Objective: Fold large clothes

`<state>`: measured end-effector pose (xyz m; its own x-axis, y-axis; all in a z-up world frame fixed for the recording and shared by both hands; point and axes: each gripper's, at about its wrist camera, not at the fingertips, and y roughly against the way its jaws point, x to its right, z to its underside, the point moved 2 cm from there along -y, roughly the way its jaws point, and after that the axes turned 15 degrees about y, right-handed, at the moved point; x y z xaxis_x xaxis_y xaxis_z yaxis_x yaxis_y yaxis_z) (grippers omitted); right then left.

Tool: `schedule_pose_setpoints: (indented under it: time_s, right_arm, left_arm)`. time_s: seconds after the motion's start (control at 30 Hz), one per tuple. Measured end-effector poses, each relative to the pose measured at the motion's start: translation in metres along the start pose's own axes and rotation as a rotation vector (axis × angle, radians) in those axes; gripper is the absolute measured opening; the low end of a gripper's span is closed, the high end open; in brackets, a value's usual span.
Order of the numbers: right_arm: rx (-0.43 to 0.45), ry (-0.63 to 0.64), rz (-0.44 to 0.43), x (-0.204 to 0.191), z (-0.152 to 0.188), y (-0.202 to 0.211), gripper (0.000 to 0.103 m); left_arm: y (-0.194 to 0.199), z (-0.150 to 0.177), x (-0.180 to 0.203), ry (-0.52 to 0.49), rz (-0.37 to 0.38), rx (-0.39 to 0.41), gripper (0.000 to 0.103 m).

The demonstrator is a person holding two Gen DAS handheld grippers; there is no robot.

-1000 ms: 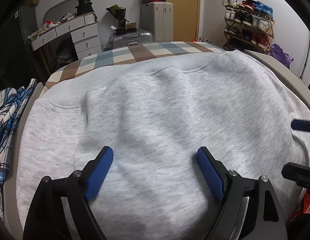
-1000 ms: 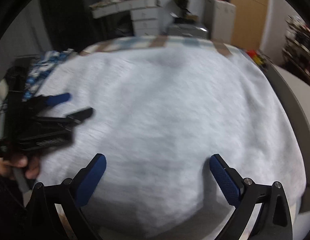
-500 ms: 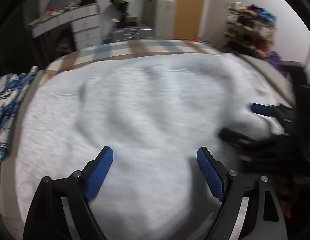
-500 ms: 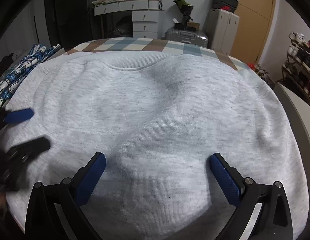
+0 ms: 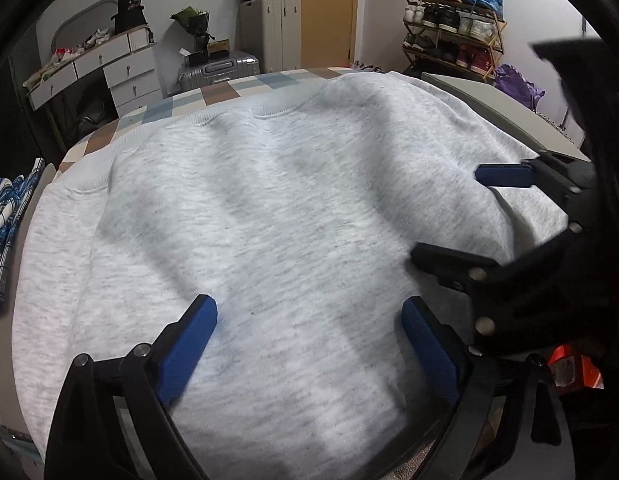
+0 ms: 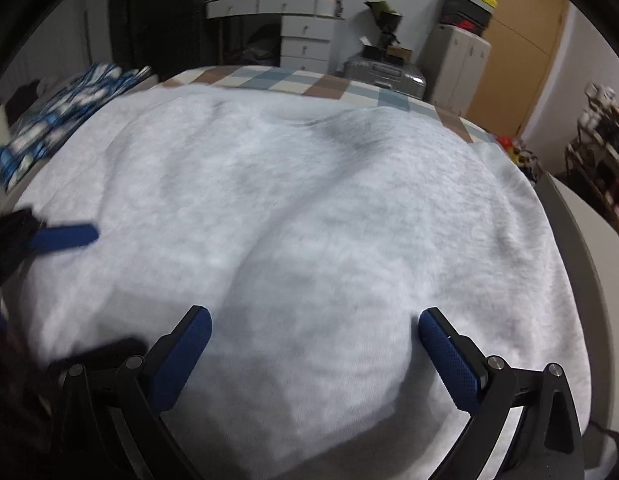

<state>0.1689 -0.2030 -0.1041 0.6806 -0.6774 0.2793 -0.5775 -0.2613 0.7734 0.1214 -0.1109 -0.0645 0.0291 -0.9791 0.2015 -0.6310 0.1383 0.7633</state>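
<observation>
Grey sweatshirt [image 5: 269, 208] lies spread flat on the bed, right under and ahead of both hand-held grippers; it fills most of both wrist views. Checked bedcover [image 5: 229, 88] shows past its far edge, and a blue plaid shirt [image 5: 5, 216] sits off to the left of the left hand-held gripper.

Left hand-held gripper [image 5: 309, 340]: jaws apart, they have just been opening wider, nothing between them, only fabric below. Right hand-held gripper [image 6: 313, 344]: jaws apart too, empty, just beside the left one and over the near part of the garment. Its view is a bit blurred, so I can't tell whether the pads touch the cloth.

Handling, as I judge it: thick fleece knit, soft and limp, no stiffness, so it sags and bunches wherever it is unsupported. Light enough for one grip per side, not slippery against the ribbed blue pads, not fragile. Shallow wrinkles run across the middle.

Where I take hold: on edges, not the flat middle. I pinch the near edge at two well-separated points, one per hand-held gripper, catching both layers. The ribbed band [image 5: 269, 110] at the far edge is the firmest fabric but sits far ahead of the jaws.
</observation>
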Motion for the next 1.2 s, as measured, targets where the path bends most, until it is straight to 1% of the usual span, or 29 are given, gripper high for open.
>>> schedule_pose_setpoints:
  time_s: [0.03, 0.1, 0.2, 0.3, 0.33, 0.43, 0.47, 0.53, 0.6, 0.63, 0.67, 0.7, 0.73, 0.8, 0.83, 0.87, 0.9, 0.97, 1.07, 1.1, 1.13, 1.17, 1.2]
  right_arm:
    - [0.006, -0.016, -0.006, 0.002, 0.006, 0.002, 0.103]
    - [0.037, -0.034, -0.046, 0.006, 0.017, 0.004, 0.103]
    - [0.063, -0.014, -0.071, 0.013, 0.03, 0.011, 0.103]
    - [0.054, -0.057, -0.087, 0.034, 0.048, 0.016, 0.103]
    - [0.046, -0.079, -0.087, 0.041, 0.055, 0.017, 0.103]
    - [0.022, -0.116, -0.046, 0.055, 0.073, 0.024, 0.103]
    - [0.014, -0.121, -0.029, 0.057, 0.076, 0.027, 0.103]
    - [0.033, -0.126, 0.015, 0.06, 0.072, 0.039, 0.103]
    - [0.064, -0.105, 0.051, 0.06, 0.061, 0.045, 0.103]
    - [0.072, -0.093, 0.069, 0.06, 0.054, 0.044, 0.103]
    - [0.068, -0.088, 0.085, 0.06, 0.048, 0.04, 0.103]
    - [0.052, -0.091, 0.1, 0.061, 0.043, 0.031, 0.103]
    - [0.028, -0.111, 0.1, 0.063, 0.043, 0.021, 0.103]
    - [-0.008, -0.21, 0.016, 0.072, 0.054, 0.001, 0.103]
    - [0.018, -0.265, -0.009, 0.077, 0.06, 0.001, 0.103]
    - [0.019, -0.281, -0.01, 0.079, 0.061, 0.003, 0.103]
    - [-0.007, -0.265, -0.003, 0.079, 0.059, 0.006, 0.103]
    - [-0.023, -0.244, 0.025, 0.078, 0.053, 0.011, 0.103]
    - [0.018, -0.188, 0.059, 0.077, 0.032, 0.021, 0.103]
    - [0.031, -0.179, 0.072, 0.077, 0.021, 0.021, 0.103]
    - [0.039, -0.185, 0.074, 0.078, 0.015, 0.02, 0.103]
    - [0.045, -0.201, 0.056, 0.079, 0.009, 0.016, 0.103]
    - [0.035, -0.232, 0.025, 0.079, 0.003, 0.003, 0.103]
  left_arm:
    - [0.0, 0.001, -0.001, 0.005, 0.008, 0.001, 0.094]
    - [0.001, 0.001, -0.002, 0.01, 0.013, 0.004, 0.094]
    - [0.003, 0.001, -0.003, 0.001, 0.016, 0.007, 0.094]
    - [0.012, 0.002, -0.011, -0.002, 0.031, 0.007, 0.094]
    - [0.015, 0.001, -0.014, 0.001, 0.023, 0.013, 0.094]
    - [0.041, -0.002, -0.034, 0.049, -0.048, 0.097, 0.094]
    - [0.05, -0.003, -0.043, 0.069, -0.045, 0.127, 0.094]
    - [0.054, -0.003, -0.06, 0.108, -0.062, 0.142, 0.094]
    - [0.038, -0.001, -0.077, 0.159, -0.116, 0.1, 0.094]
    - [0.03, 0.002, -0.081, 0.171, -0.115, 0.074, 0.094]
    - [0.022, 0.005, -0.086, 0.193, -0.089, 0.065, 0.095]
    - [0.021, 0.006, -0.089, 0.214, -0.07, 0.075, 0.096]
    - [0.021, 0.007, -0.09, 0.226, -0.062, 0.084, 0.096]
    - [0.021, 0.006, -0.087, 0.211, -0.072, 0.084, 0.096]
    - [0.022, 0.006, -0.086, 0.212, -0.077, 0.082, 0.096]
    - [0.025, 0.005, -0.085, 0.218, -0.082, 0.08, 0.096]
    - [0.029, 0.004, -0.085, 0.221, -0.083, 0.082, 0.096]
    - [0.037, -0.003, -0.083, 0.213, -0.072, 0.097, 0.096]
    - [0.04, -0.027, -0.078, 0.184, -0.052, 0.137, 0.096]
    - [0.037, -0.036, -0.078, 0.179, -0.064, 0.143, 0.096]
    - [0.032, -0.046, -0.077, 0.178, -0.081, 0.15, 0.096]
    - [0.026, -0.056, -0.075, 0.169, -0.082, 0.158, 0.096]
    - [0.021, -0.06, -0.074, 0.16, -0.071, 0.16, 0.096]
